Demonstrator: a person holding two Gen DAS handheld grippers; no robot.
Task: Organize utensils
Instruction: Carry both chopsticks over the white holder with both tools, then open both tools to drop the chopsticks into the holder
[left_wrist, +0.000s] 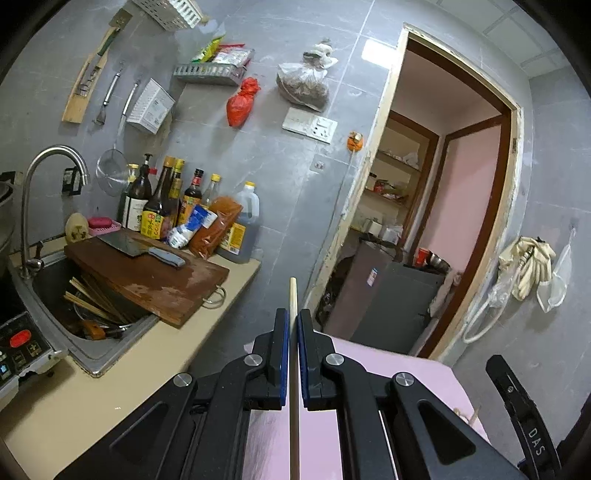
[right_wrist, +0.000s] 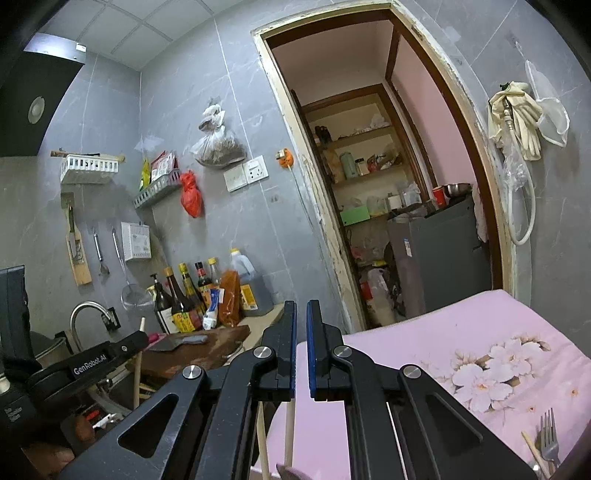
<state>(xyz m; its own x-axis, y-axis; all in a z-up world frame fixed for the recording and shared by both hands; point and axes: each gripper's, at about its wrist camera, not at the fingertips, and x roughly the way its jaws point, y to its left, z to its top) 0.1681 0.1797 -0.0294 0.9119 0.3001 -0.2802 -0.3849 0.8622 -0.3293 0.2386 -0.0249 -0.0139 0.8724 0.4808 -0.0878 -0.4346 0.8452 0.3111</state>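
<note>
Wooden chopstick (left_wrist: 293, 295) pinched tight in left gripper (left_wrist: 293, 317); right gripper (right_wrist: 301, 314) nearly closed, empty. Keep stick level, lower slow onto pink cloth (right_wrist: 424, 332).

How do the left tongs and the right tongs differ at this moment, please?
The left tongs are closed on a pale wooden chopstick that sticks out past the tips, while the right tongs hold nothing and show a narrow gap. The left tongs point over the counter edge by the sink; the right tongs point toward the doorway. Both have black arms with blue pads.
</note>
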